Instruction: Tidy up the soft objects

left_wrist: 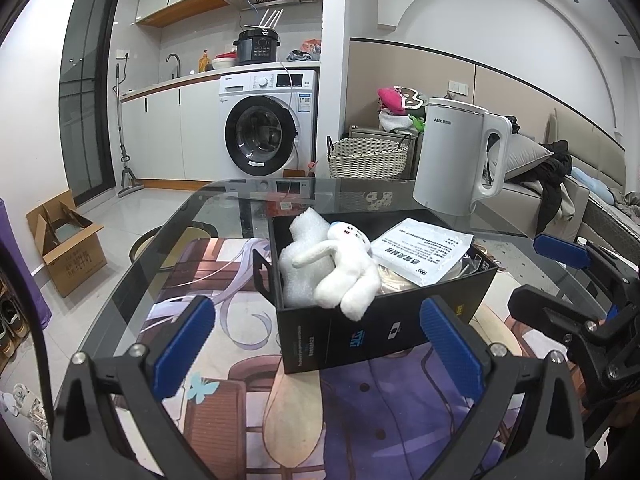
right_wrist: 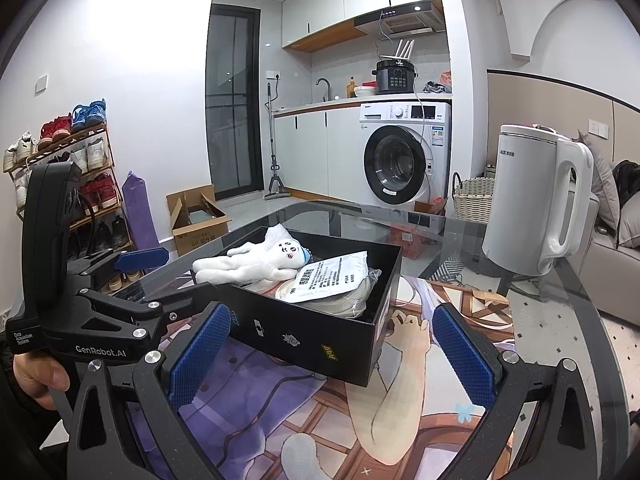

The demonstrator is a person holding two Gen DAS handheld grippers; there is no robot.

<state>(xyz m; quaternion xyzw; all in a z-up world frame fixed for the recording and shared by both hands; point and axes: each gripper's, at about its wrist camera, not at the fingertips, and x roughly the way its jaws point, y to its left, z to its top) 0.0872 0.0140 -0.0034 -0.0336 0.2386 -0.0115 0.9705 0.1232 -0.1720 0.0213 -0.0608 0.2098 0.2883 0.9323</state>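
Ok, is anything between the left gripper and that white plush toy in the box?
Only the black box's near wall; the white plush toy lies on top, one leg over the rim. From above, nothing visible blocks the open left gripper.

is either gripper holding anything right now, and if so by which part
Nothing is held. The left gripper and right gripper both stand open before the black box; the white plush toy lies in the box, untouched.

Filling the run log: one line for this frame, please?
left gripper: open, empty | right gripper: open, empty | white plush doll: in black box | foam, printed pouch: inside too
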